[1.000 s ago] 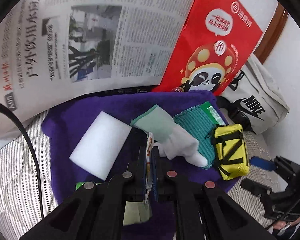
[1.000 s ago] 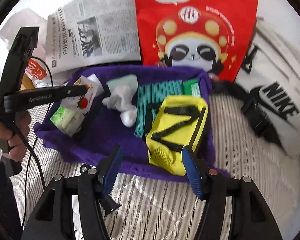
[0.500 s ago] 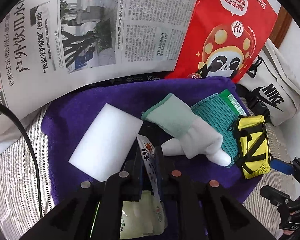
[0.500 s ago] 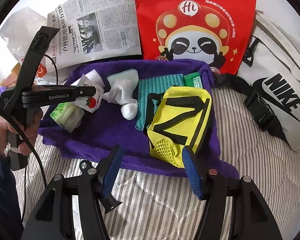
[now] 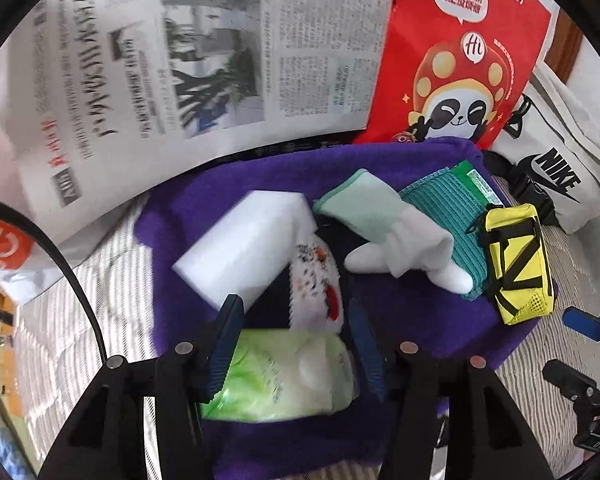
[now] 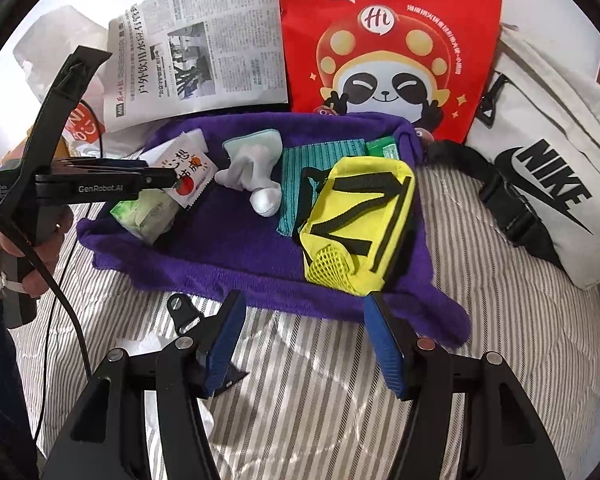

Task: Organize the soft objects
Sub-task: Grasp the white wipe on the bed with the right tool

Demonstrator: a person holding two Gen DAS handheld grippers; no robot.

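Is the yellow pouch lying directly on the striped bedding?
No, the yellow pouch lies on the purple towel, partly over the teal cloth.

A bed point(image 6: 320, 392) with striped bedding carries a purple towel point(image 6: 228, 248) just ahead of the right jaws, a white Nike bag point(image 6: 540, 168) beyond them to the right, and a newspaper point(image 6: 204, 60) farther back.

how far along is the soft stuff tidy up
Done: glove, teal cloth and yellow pouch lie on the purple towel. In hand: left gripper, jaws just opening, releases the white sachet there. Left: unclear; right gripper open, empty.
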